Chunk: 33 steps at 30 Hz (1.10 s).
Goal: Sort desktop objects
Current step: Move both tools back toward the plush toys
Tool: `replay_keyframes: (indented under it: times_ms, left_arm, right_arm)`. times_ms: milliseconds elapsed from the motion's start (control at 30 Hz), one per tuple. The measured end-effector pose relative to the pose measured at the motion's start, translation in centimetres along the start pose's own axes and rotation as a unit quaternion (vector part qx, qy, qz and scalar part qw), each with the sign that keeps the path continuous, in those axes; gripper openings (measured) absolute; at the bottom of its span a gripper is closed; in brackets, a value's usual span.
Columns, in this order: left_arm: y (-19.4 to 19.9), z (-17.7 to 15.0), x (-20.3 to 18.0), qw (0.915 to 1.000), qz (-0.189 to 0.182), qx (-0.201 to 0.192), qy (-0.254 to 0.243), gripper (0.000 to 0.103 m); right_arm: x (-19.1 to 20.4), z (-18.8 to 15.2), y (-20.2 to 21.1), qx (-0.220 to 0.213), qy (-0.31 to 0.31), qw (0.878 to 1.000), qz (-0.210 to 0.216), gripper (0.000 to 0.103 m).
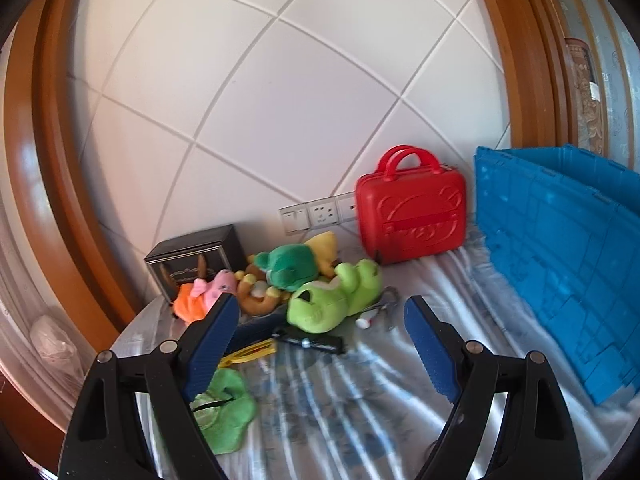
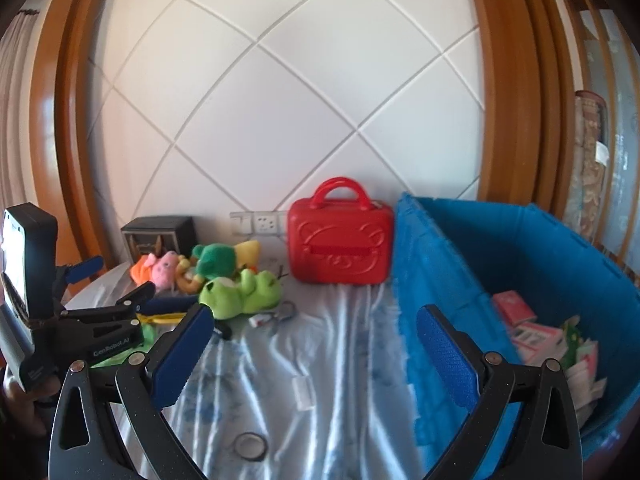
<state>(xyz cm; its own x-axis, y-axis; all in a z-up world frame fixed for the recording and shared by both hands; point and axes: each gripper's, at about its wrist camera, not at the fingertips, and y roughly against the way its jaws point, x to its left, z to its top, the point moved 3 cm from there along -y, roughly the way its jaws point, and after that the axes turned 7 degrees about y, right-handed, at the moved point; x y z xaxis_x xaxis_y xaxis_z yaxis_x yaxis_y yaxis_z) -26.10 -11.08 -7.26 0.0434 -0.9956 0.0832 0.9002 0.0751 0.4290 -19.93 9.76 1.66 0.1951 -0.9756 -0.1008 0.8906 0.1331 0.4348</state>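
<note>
Some small pink boxes [image 2: 534,330] already lie in the big blue plastic crate [image 2: 540,248] – the soft plush toys [image 1: 320,284] wait on the cloth. Left gripper [image 1: 320,320] and right gripper [image 2: 316,332] stand wide apart, holding nothing.

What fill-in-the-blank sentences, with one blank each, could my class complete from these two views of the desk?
1. The case with the handle is ____ in colour.
2. The small boxes lie inside the ____ crate.
3. Both the left hand-held gripper and the right hand-held gripper hold ____.
4. The green frog toy lies ____ the crate.

Missing words: red; blue; nothing; outside
</note>
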Motion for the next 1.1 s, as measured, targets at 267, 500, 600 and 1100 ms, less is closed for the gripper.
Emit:
replay_keyframes:
  times_ms: [267, 500, 600, 1100]
  left_arm:
    - [-3.4, -4.0, 8.6, 0.9979, 0.041, 0.048, 0.017, 0.085]
    - [-7.5, -3.6, 11.7, 0.9959, 0.068, 0.054, 0.025, 0.085]
    - [-9.9, -2.6, 11.6, 0.9961, 0.07, 0.052, 0.015, 0.085]
    - [-22.0, -1.1, 11.4, 0.9956, 0.06, 0.071, 0.01, 0.085]
  right_arm:
    - [6.6, -1.2, -4.0, 0.032, 0.008, 0.999, 0.027, 0.103]
    - [8.6, -0.3, -10.8, 0.055, 0.035, 0.997, 0.049, 0.103]
    - [9.0, 0.3, -15.6, 0.066, 0.037, 0.994, 0.078, 0.103]
    - [13.4, 0.8, -41.0, 0.138, 0.11, 0.969, 0.175, 0.083]
